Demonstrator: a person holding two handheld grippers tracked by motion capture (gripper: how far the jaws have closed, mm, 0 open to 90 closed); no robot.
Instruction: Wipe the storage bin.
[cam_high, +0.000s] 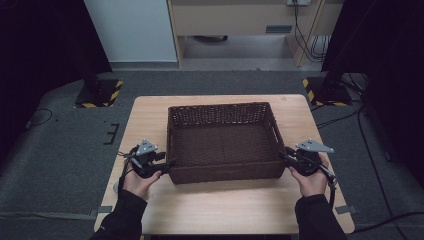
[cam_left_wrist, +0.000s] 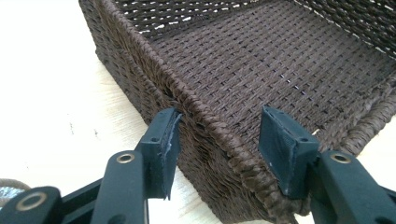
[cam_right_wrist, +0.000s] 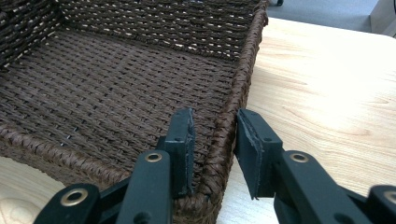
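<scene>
A dark brown woven basket (cam_high: 220, 112) stands empty in the middle of a light wooden table (cam_high: 225, 205). My left gripper (cam_high: 169, 163) is at its front left corner. In the left gripper view the gripper (cam_left_wrist: 219, 135) straddles the basket's wall (cam_left_wrist: 210, 126): one pad (cam_left_wrist: 164, 140) lies against the outside, the other (cam_left_wrist: 280, 144) stands inside, clear of the rim. My right gripper (cam_high: 283, 153) is at the front right corner. In the right gripper view the gripper (cam_right_wrist: 215, 135) straddles the side wall (cam_right_wrist: 226, 135) with its pads close on either side and a thin gap on the inner side.
A person's hands and dark sleeves (cam_high: 120, 220) come in from the near edge. Bare tabletop lies in front of the basket and on both sides. On the floor beyond stand two dark stands with yellow-black striped feet (cam_high: 100, 95), and cables (cam_high: 350, 120) lie at the right.
</scene>
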